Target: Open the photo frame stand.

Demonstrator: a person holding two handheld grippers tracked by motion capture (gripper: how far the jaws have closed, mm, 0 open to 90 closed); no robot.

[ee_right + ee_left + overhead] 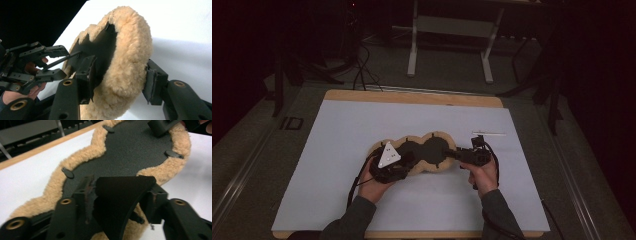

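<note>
Two grippers at fleece pad (pixel 414 152): left gripper (pixel 117 195) pinches black flap; right gripper (pixel 117 82) clamps fleecy rim.

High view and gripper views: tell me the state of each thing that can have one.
fleece-edged pad: black side up on the table, an end in each gripper.
black flap: curled up between the left gripper's jaws.
left gripper: around the flap, grip unclear.
right gripper: shut on the pad's fleecy edge.
white stick: lying flat, untouched.
</note>
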